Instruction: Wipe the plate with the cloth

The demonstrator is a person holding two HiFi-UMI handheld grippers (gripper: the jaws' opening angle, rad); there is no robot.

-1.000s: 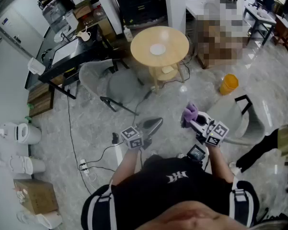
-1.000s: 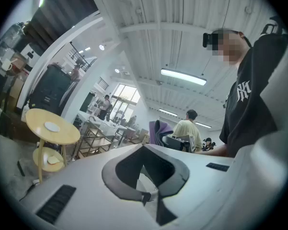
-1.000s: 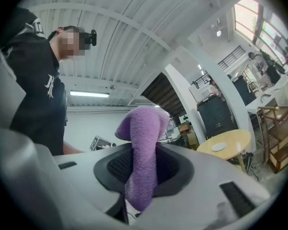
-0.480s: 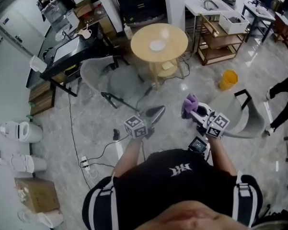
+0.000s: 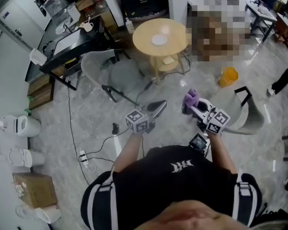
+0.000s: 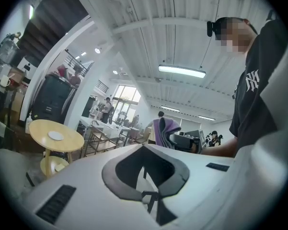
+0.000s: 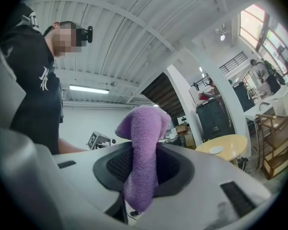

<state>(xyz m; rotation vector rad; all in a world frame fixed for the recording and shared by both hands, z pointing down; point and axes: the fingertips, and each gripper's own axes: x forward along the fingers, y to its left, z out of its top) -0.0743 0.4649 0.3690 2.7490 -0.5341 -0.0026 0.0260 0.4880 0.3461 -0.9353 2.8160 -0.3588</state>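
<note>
A: Grippers?
B: Left gripper [image 5: 155, 110] pressed together, empty. Right gripper [image 5: 194, 109] pinches the cloth [image 5: 190, 99].
A: Plate [image 5: 159, 40]?
B: Well apart, on the round table [image 5: 143, 46], beyond chair [image 5: 110, 75] and floor cable [image 5: 73, 128]. Likely risks: snagging the cable, or the cloth slipping.

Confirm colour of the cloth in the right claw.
Purple. The cloth shows best in the right gripper view.

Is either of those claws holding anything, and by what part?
Right gripper clamps the purple cloth by one end; left gripper, shut, holds nothing.
</note>
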